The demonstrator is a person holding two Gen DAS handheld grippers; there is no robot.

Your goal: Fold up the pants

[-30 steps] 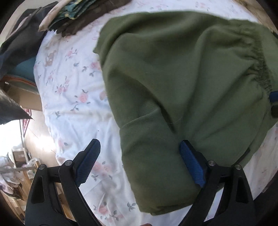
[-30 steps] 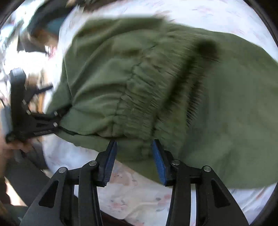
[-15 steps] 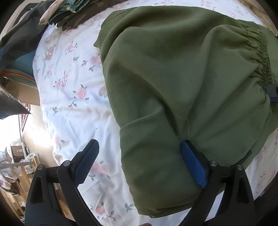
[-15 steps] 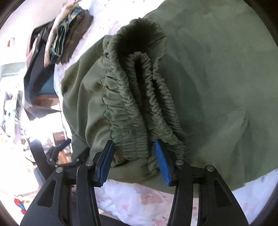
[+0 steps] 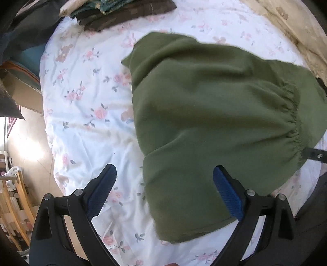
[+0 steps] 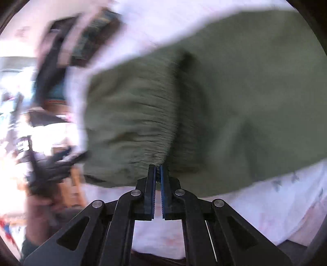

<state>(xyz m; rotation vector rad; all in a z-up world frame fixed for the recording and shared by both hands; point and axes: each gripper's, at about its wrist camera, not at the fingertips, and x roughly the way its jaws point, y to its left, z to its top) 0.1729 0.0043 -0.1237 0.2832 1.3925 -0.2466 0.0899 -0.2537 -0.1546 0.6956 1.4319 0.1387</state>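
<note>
Olive green pants (image 5: 214, 122) lie folded over on a white floral bedsheet (image 5: 85, 106). Their gathered elastic waistband (image 5: 292, 122) is at the right in the left wrist view. My left gripper (image 5: 164, 184) is open and empty, its right pad over the near pants edge, its left pad over the sheet. In the blurred right wrist view my right gripper (image 6: 158, 169) is shut on the waistband (image 6: 151, 131) of the pants (image 6: 245, 92). The left gripper (image 6: 53, 167) shows at the left there, blurred.
A stack of folded dark clothes (image 5: 114, 12) lies at the far edge of the bed. The bed's left edge (image 5: 47, 131) drops to the floor, with wooden furniture (image 5: 14, 196) below. A pale wall or headboard (image 5: 296, 30) is at the far right.
My right gripper has closed on the waistband; it was open around it before. The pants have shifted right and away in the left wrist view. The left gripper stays open.
</note>
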